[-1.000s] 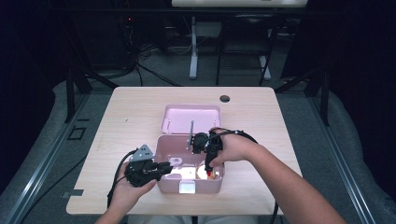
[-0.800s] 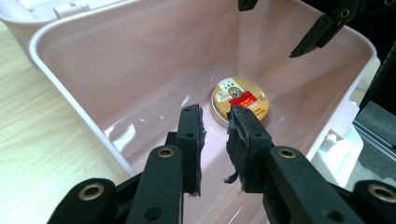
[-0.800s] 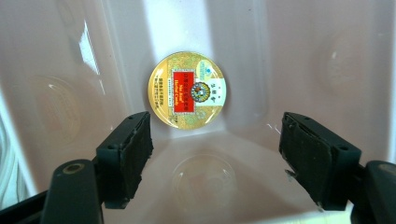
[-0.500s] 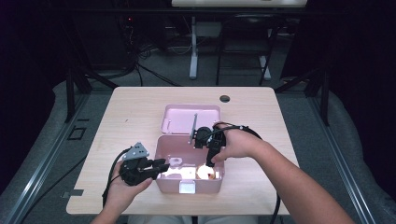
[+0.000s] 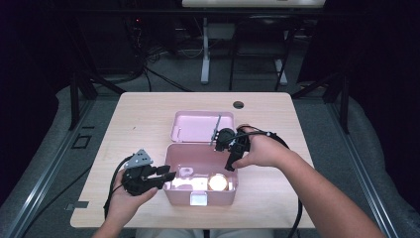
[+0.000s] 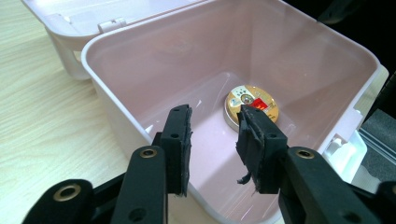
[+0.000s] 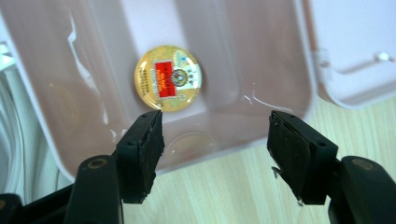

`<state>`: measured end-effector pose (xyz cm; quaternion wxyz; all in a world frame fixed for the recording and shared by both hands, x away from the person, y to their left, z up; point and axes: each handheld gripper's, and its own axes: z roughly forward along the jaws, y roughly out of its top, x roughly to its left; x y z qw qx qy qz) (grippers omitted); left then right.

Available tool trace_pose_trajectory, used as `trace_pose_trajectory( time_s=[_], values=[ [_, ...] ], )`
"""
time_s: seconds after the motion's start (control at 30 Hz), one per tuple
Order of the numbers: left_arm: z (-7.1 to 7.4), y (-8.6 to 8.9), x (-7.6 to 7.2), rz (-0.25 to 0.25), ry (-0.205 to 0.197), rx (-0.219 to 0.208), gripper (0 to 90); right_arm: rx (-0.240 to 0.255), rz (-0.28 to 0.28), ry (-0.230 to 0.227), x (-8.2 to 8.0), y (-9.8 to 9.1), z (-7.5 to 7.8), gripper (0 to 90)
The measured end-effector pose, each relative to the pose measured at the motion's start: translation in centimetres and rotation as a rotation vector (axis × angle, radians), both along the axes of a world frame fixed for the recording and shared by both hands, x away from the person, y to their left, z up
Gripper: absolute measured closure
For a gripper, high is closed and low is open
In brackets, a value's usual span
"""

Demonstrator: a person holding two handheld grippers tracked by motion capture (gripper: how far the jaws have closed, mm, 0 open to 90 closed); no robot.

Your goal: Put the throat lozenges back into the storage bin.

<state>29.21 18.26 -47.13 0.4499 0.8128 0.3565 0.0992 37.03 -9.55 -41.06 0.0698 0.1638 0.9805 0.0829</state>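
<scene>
Lifted off the tin [image 7: 168,78], right gripper [image 7: 215,140] gapes empty, closing.

tin label [image 7: 169,78] print unreadable, lid [image 6: 84,18] cropped

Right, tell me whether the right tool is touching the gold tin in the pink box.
Apart. In the right gripper view the right tool has nothing between its open jaws, which have just been closing, and the gold tin lies on the pink box floor well beyond their tips.

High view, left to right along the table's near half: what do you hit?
left gripper → gold tin in the pink box → right gripper → person's right forearm
</scene>
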Motion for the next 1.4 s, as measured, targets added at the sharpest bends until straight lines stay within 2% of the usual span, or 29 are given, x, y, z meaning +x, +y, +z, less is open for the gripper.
trace_pose_trajectory(
  time_s=[0.13, 0.33, 0.5, 0.63, 0.83, 0.93, 1.1, 1.17, 1.23, 1.4],
  values=[
    [0.0, 0.1, 0.1, -0.006, 0.009, -0.001, 61.1, 0.032, -0.041, -0.015, 0.2, -1.1, 0.3, 35.6],
    [-0.1, 0.1, 0.1, -0.011, -0.003, -0.004, 59.6, 0.054, -0.090, -0.035, 0.5, -2.4, 0.2, 37.3],
    [-0.1, 0.3, 0.2, 0.003, -0.006, -0.022, 59.5, 0.051, -0.142, -0.045, 0.8, -3.1, -0.3, 38.0],
    [0.2, 0.7, 0.2, 0.027, -0.025, -0.004, 59.4, 0.048, -0.209, -0.046, 1.2, -3.8, -0.5, 39.1],
    [0.3, 1.1, 0.3, 0.049, -0.012, 0.004, 60.6, 0.091, -0.288, -0.072, 1.8, -4.8, -0.5, 43.3],
    [0.2, 1.1, 0.3, 0.047, -0.016, 0.014, 60.3, 0.109, -0.302, -0.089, 2.1, -5.0, -0.7, 46.4],
    [-0.1, 1.2, 0.5, 0.059, -0.009, 0.024, 59.9, 0.143, -0.348, -0.088, 2.7, -5.3, -1.1, 48.9],
    [-0.2, 1.3, 0.6, 0.059, -0.003, 0.031, 60.7, 0.151, -0.359, -0.095, 2.9, -5.4, -1.2, 49.5],
    [-0.2, 1.3, 0.6, 0.058, -0.002, 0.036, 61.9, 0.178, -0.375, -0.084, 3.2, -5.5, -1.2, 50.4],
    [-0.2, 1.1, 0.5, 0.059, -0.003, 0.053, 65.3, 0.193, -0.397, -0.094, 3.6, -5.4, -1.6, 51.2]
  ],
)
